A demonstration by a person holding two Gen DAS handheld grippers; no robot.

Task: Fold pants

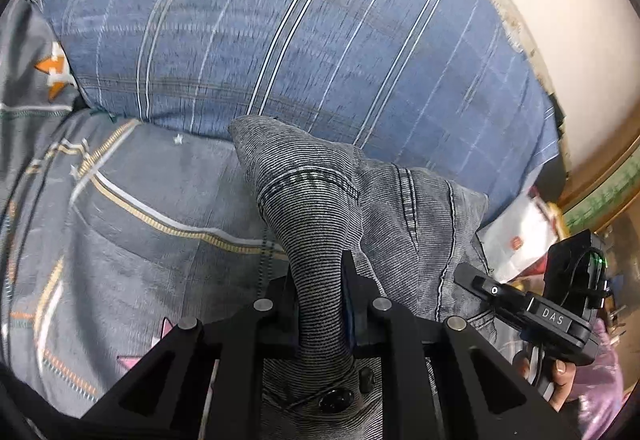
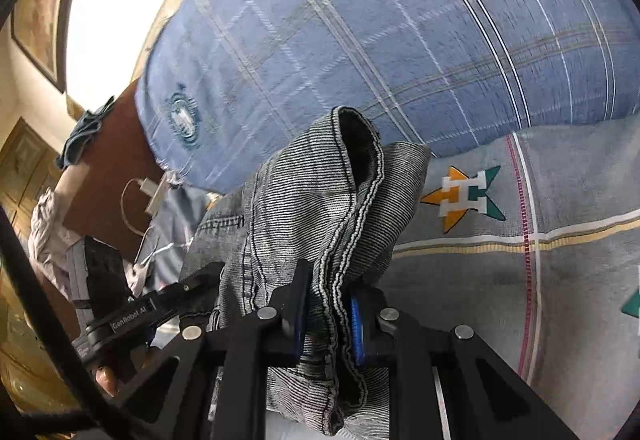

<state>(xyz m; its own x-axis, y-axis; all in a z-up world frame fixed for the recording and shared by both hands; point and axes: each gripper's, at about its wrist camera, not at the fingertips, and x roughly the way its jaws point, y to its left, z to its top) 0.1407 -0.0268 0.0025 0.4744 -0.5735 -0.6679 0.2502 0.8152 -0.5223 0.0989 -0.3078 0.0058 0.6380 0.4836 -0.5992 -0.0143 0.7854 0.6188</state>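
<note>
The grey striped pants (image 1: 320,224) are bunched up and lifted over the bed, hanging between the two tools above the grey patterned bedsheet (image 1: 132,224), near the edge where a big blue plaid pillow (image 1: 304,40) lies against the sheet. The left tool (image 1: 318,294) points forward toward the pillow with its fingers pressed tight on a rolled band of the denim, which rises from the pinch in a ridge and spreads into a peak with a seam running across it; a dark button (image 1: 336,398) of the pants shows just under the tool's frame. The right tool (image 2: 328,300) is aimed the same way, its fingers closed on a thick fold of the pants (image 2: 320,208), blue pads (image 2: 357,332) squeezing the stitched hem, and an open cuff or waist edge stands up above the grip. Each tool shows in the other's view, low at the side, with the person's fingers (image 1: 562,380) wrapped around the handle. On the sheet beside the right tool's fold sits an orange and teal star print (image 2: 466,196). Beyond the pillow, off the bed's far side, a brown board (image 2: 108,176) carries a white cable.
</note>
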